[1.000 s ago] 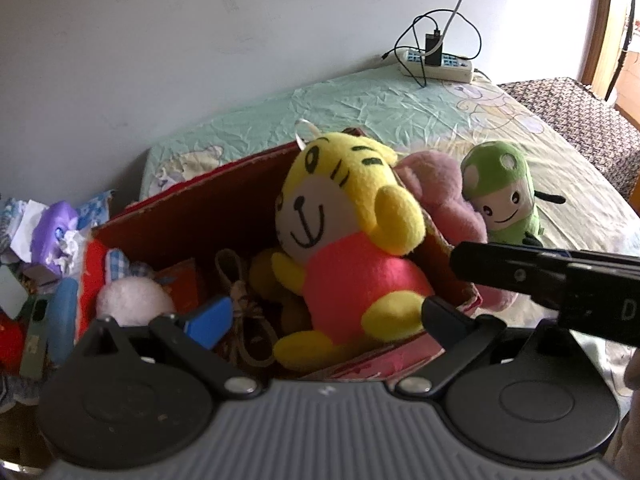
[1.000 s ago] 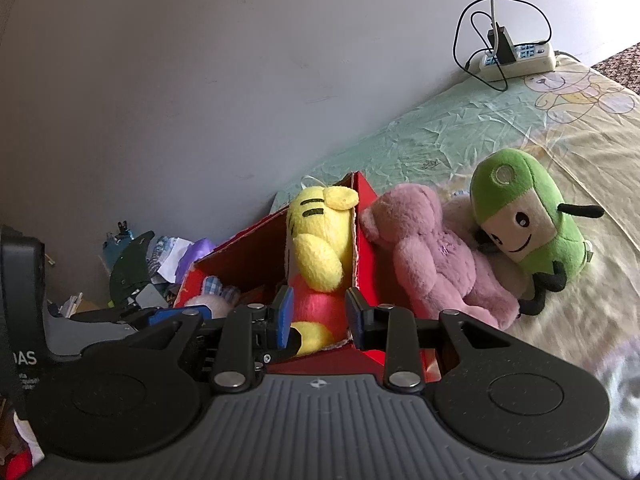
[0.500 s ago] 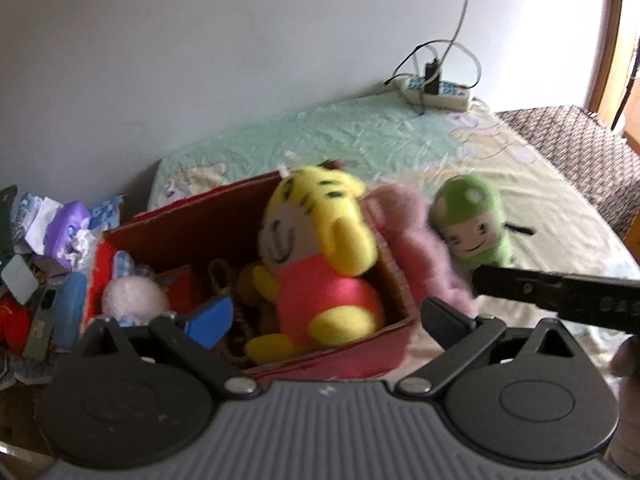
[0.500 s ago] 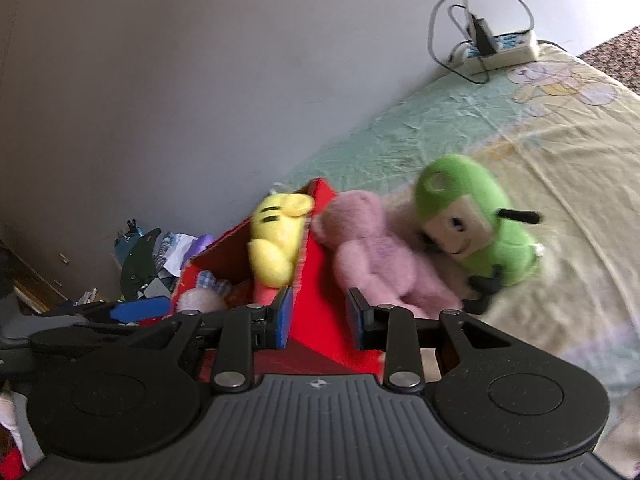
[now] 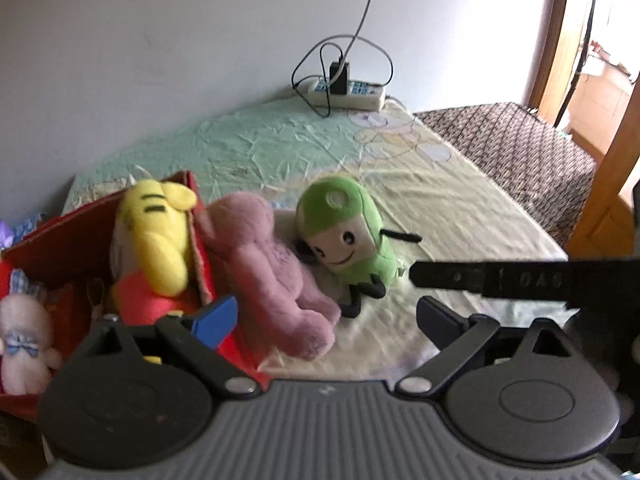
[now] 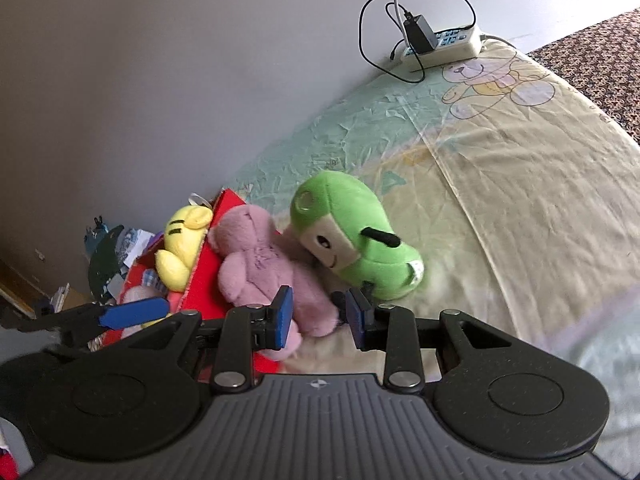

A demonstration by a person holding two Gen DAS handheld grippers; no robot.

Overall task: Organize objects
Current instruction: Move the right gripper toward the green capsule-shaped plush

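**Both grippers over the plush toys on the bed**

The left gripper (image 5: 326,314) stands wide with its jaws closing; nothing is pressed between its fingers. Just ahead of it, slightly left, lies the pink plush bear (image 5: 264,264), leaning against the red cardboard box (image 5: 200,248). Further left, inside the box, sits the yellow tiger plush (image 5: 154,236), with a small pale plush doll (image 5: 22,340) at the far left. Ahead and a little right, the green plush toy (image 5: 348,236) rests on the bed sheet (image 5: 440,200).

The right gripper (image 6: 320,316) is narrowly open and holds nothing; the bear's leg lies just past its left finger, the green toy just beyond its right finger. Far ahead, a power strip (image 6: 444,44) sits by the wall.
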